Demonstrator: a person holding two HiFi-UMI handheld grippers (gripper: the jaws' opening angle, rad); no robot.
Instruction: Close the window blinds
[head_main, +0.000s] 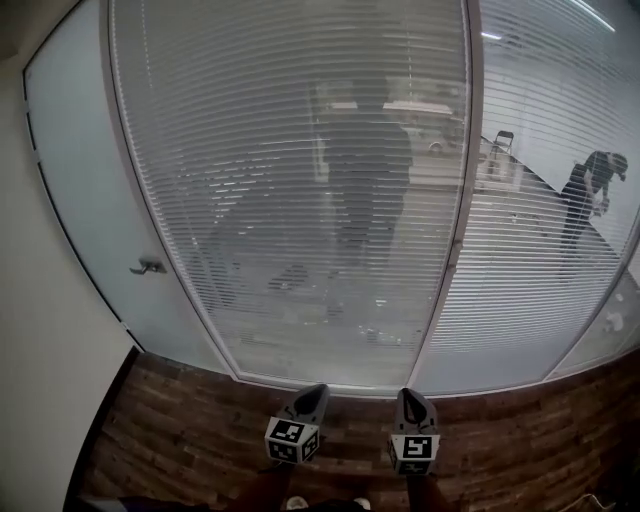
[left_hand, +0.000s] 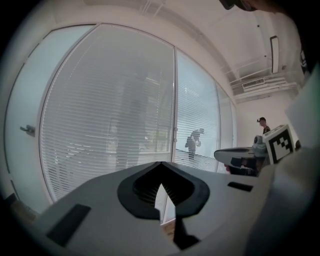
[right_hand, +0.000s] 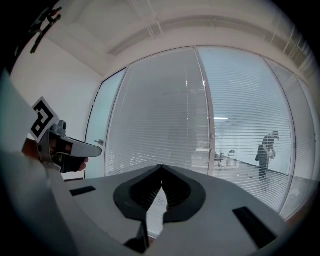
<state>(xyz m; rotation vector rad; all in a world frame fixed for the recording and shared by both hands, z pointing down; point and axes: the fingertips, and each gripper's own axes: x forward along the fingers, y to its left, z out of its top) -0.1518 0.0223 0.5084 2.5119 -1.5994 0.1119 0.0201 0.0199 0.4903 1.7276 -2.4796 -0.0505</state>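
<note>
**Both claws shut and low, blinds dead ahead**

The blinds (head_main: 290, 190) hang behind a tall glass wall that fills the head view from 10 o'clock round to 2 o'clock. Their slats run level, 9 o'clock to 3 o'clock, and are tilted open enough that the room beyond shows through, with a person (head_main: 590, 190) at work in it out at 2 o'clock. An upright post (head_main: 462, 200) splits the blinds into a wide left panel and a right panel.

The left claw (head_main: 313, 392) and the right claw (head_main: 412, 395) are held side by side over the wooden floor (head_main: 180, 430), both aimed at 12 o'clock toward the foot of the glass. They are near the glass but touch nothing. Each claw's own view shows its jaws pressed together at the tips with nothing between them: left claw (left_hand: 161, 165), right claw (right_hand: 161, 167).

The blinds lie ahead of and well above both claws. The post rises almost straight out of the right claw's line, between 12 and 1 o'clock, so that claw is the nearer one to it. A small fitting (head_main: 455, 255) sits partway up the post; it may be the slat control, though it is too small to tell. By my reading, closing has not begun, and the next move is a lift upward along the post.

A door (head_main: 70, 200) with a handle (head_main: 150, 266) stands at 9 o'clock.
</note>
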